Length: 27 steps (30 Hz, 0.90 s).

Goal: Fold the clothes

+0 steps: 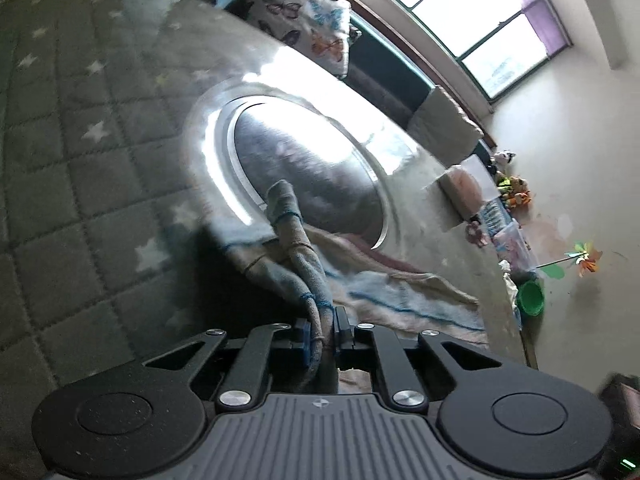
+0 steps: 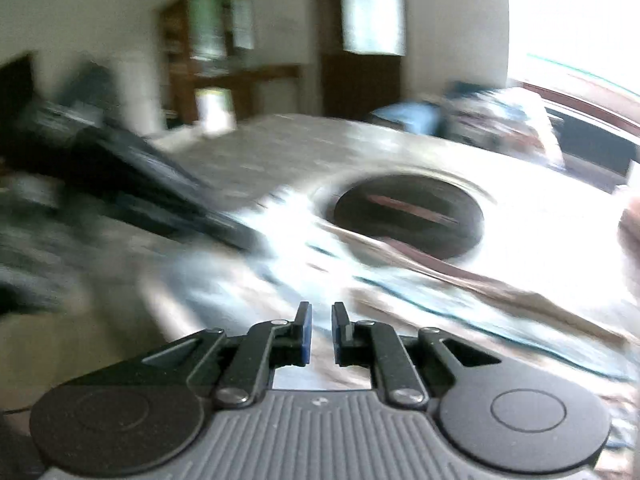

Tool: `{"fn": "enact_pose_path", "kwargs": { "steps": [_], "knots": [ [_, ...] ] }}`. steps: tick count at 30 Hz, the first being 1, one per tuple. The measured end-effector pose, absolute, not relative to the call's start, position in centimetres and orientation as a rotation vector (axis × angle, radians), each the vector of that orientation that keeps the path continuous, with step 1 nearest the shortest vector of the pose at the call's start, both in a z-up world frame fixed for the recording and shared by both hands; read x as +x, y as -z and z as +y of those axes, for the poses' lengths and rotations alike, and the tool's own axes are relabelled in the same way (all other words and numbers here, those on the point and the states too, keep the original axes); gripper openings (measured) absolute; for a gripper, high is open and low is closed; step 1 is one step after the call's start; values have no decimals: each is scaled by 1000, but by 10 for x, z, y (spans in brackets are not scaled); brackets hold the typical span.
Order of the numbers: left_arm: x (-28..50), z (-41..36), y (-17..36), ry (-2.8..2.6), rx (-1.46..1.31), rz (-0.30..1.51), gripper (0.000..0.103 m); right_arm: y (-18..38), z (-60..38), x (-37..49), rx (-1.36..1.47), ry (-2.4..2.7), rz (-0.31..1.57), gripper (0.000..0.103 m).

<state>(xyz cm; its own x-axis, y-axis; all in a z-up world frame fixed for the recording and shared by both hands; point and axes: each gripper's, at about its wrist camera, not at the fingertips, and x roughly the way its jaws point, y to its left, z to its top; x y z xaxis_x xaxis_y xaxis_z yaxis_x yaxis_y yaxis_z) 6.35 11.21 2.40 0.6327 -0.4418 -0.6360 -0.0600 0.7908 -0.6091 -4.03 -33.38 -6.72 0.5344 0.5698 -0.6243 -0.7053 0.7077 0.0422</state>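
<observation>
Your left claw (image 1: 323, 334) pinches a bunched edge of the cloth (image 1: 384, 292), which trails ahead across the bench (image 1: 424, 208); your right claw (image 2: 319, 334) hangs parted, empty, just above it.

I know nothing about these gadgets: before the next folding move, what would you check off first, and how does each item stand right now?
1. Left gripper holds the pale striped cloth with blue stitching: ok, a bunched edge is pinched between its fingers.
2. Right gripper free to take another edge: ok, fingers apart, nothing between them.
3. Cloth lies flat on the shiny round metal table: not ok, it is rumpled.
4. Right camera view sharp enough to aim: not ok, blurred.
5. Where the cloth's far corners lie: cannot tell.
</observation>
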Motion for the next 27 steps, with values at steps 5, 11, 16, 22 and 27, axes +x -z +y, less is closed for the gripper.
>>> {"fn": "enact_pose_path", "kwargs": {
  "steps": [5,11,16,22,27],
  "knots": [
    [71,90,-49,272,-609,845,10,92,-347,-13,-216,-608,683,11],
    [92,49,-74,314,-544,845,10,104,-356,-12,-240,-599,660,22],
    [109,2,-80,365,-494,880,10,96,-387,-22,-196,-541,640,32],
    [129,-54,-85,425,-437,922,10,83,-450,-38,-153,-406,615,38],
    [139,-100,-79,469,-399,958,9,89,-501,-41,-83,-300,657,38]
  ]
}}
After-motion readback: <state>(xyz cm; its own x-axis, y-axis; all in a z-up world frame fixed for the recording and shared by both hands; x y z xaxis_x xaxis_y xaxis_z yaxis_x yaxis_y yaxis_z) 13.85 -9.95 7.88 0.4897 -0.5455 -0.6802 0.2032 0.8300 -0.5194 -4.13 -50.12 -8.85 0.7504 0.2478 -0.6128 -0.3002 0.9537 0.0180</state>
